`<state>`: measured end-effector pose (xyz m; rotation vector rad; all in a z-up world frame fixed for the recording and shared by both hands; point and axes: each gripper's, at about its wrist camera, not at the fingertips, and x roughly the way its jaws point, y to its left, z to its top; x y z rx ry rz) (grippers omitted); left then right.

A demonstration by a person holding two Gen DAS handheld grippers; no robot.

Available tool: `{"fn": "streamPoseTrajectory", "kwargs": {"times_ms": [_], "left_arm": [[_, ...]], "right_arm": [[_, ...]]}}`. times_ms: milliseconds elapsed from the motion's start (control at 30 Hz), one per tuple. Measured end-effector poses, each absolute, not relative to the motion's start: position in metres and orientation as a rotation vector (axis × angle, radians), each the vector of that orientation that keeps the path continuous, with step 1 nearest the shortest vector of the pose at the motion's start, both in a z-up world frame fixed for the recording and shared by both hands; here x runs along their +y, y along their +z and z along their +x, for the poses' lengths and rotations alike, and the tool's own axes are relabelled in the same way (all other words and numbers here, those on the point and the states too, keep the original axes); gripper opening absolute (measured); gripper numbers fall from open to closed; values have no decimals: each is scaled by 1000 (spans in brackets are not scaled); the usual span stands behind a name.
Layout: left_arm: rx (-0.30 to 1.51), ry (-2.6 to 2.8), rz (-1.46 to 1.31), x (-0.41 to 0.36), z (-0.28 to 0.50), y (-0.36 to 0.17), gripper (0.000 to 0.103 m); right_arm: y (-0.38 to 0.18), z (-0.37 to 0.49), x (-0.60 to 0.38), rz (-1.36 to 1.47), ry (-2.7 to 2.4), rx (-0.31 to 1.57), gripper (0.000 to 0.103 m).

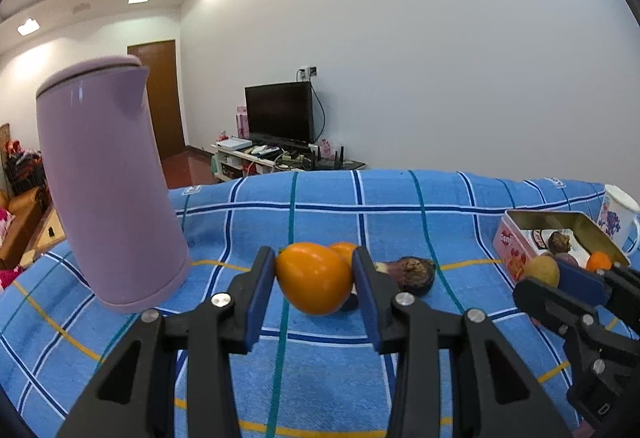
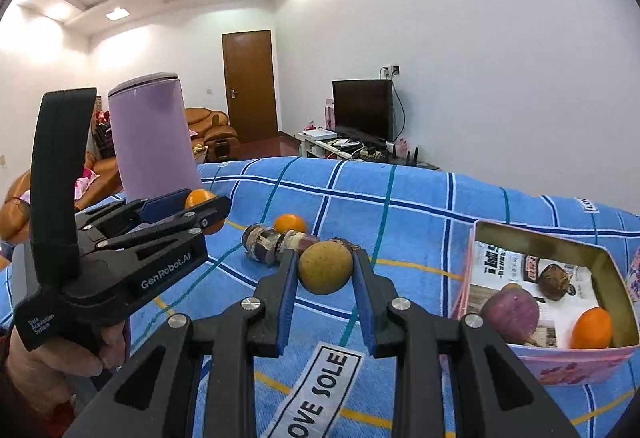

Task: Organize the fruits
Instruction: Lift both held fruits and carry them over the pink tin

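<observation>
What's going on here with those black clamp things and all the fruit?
A person holds a gripper in each hand, sorting fruit on a blue checked cloth. The left gripper clamps an orange fruit; the right gripper clamps a yellow-brown round fruit near a pink tin that already holds some fruit.

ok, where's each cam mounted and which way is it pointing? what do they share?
Left wrist: rides the left tongs, looking along its fingers over the blue cloth toward the TV wall; tongs grip an orange fruit.
Right wrist: rides the right tongs, same heading, gripping a yellowish fruit; tin at right; the person's hand shows.
Shared: purple jug, the tin, each other's tongs.
</observation>
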<state>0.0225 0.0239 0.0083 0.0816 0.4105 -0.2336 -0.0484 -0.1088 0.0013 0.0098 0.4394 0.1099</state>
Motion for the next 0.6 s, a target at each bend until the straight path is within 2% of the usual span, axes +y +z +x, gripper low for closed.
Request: {"fn": "streamPoseTrajectory", "kwargs": {"times_ms": [600], "left_arm": [[390,-231,94,18,14,9,41]], "right_arm": [[3,-62,-122,15,88,428,29]]}}
